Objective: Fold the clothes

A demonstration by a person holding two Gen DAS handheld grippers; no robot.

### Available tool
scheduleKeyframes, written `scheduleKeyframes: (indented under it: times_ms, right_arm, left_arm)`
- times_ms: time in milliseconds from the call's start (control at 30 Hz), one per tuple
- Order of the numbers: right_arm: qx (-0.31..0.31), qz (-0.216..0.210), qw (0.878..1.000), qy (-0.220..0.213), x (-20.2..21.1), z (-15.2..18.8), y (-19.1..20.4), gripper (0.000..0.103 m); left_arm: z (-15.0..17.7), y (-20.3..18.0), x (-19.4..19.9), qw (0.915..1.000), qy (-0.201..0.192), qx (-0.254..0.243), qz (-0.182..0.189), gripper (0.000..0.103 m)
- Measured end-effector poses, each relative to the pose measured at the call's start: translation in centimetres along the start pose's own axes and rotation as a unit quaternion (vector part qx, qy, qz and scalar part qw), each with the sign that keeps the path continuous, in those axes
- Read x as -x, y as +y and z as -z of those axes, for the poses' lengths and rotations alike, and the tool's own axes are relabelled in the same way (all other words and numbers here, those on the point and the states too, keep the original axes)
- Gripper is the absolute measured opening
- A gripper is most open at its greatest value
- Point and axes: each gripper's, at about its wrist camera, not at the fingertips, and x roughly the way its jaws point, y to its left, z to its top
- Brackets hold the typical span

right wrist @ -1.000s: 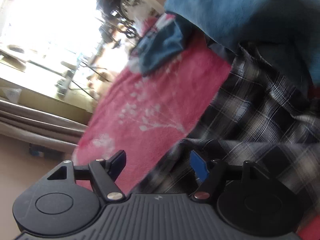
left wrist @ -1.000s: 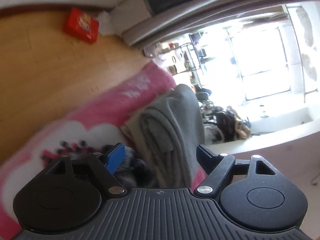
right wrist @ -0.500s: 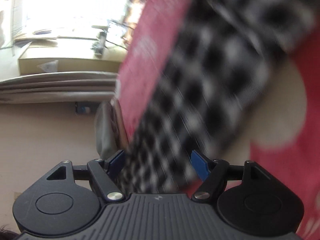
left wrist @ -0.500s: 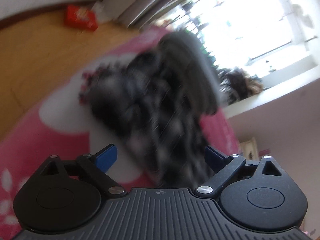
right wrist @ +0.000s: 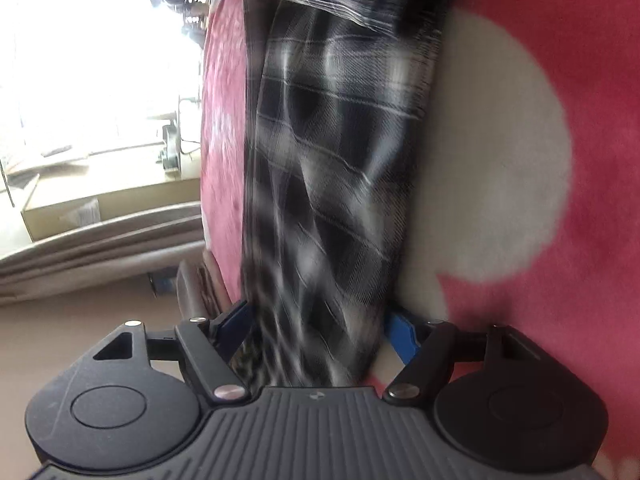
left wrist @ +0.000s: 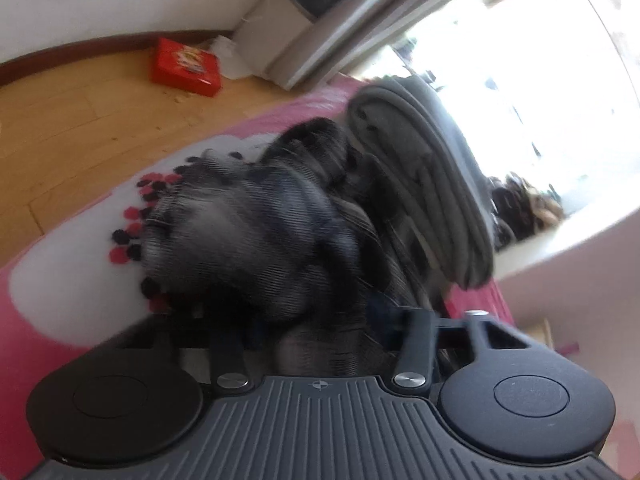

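Note:
A black-and-white plaid shirt (left wrist: 256,232) lies bunched on a pink blanket (left wrist: 72,280) with a white patch. My left gripper (left wrist: 320,328) is down in the heap; its jaws are closing, with plaid cloth filling the gap and covering both pads. In the right wrist view the same plaid shirt (right wrist: 336,140) runs as a long band away from me over the blanket (right wrist: 500,160). My right gripper (right wrist: 318,326) stands wide, the near end of that band passing between its blue pads (right wrist: 400,332).
A folded grey garment (left wrist: 432,184) lies just beyond the plaid heap. Left of the blanket, a red box (left wrist: 186,66) sits on the wooden floor (left wrist: 60,128). Grey curtains (left wrist: 340,28) hang beside a bright window. A cardboard box (right wrist: 80,208) stands past the blanket's far edge.
Both grippers dropped onto the plaid shirt. The left jaws, wide before, have drawn in on the bunched cloth. The right wrist rolled, and the shirt now runs between its pads.

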Motion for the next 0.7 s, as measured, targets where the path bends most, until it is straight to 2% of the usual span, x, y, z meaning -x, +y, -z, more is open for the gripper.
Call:
scheduleKeyframes:
  times_ms: [100, 167, 300, 400, 467, 500, 533, 567, 700]
  right_arm:
    - [0.006, 0.002, 1.0, -0.014, -0.7, 0.0, 0.4, 0.073]
    - [0.013, 0.008, 1.0, -0.022, -0.7, 0.2, 0.7, 0.072]
    - [0.035, 0.012, 0.999, -0.039, -1.5, 0.1, 1.3, 0.067]
    - [0.057, 0.01, 0.996, -0.062, -2.5, -0.8, 1.9, 0.058]
    - [0.073, 0.009, 0.994, -0.078, -3.5, -1.4, 2.4, 0.05]
    - [0.087, 0.025, 0.992, -0.088, -4.0, -1.5, 2.7, 0.032]
    - [0.101, 0.042, 0.989, -0.097, -4.5, -1.7, 3.0, 0.01]
    - [0.107, 0.057, 0.987, -0.105, -4.8, -1.7, 3.2, 0.008]
    - [0.142, 0.062, 0.978, -0.14, -3.7, 0.6, 4.8, 0.007]
  left_arm:
    - [-0.1, 1.4, 0.4, 0.999, -0.008, 0.043, -0.003, 0.015]
    - [-0.3, 1.8, 0.8, 0.9984, -0.012, 0.055, -0.002, 0.014]
    - [-0.7, 1.9, 0.8, 0.9984, -0.011, 0.055, -0.007, 0.013]
    - [-0.7, 1.6, 0.6, 0.9983, -0.016, 0.055, -0.013, 0.013]
    - [-0.5, 1.5, 0.8, 0.9983, -0.019, 0.052, -0.017, 0.011]
    - [-0.4, 1.4, 1.0, 0.9983, -0.022, 0.05, -0.02, 0.01]
    - [-0.4, 1.3, 1.3, 0.9982, -0.026, 0.048, -0.023, 0.009]
    - [-0.4, 1.2, 1.6, 0.9982, -0.03, 0.045, -0.027, 0.008]
    - [-1.0, 1.3, 4.4, 0.9979, -0.047, 0.039, -0.021, 0.006]
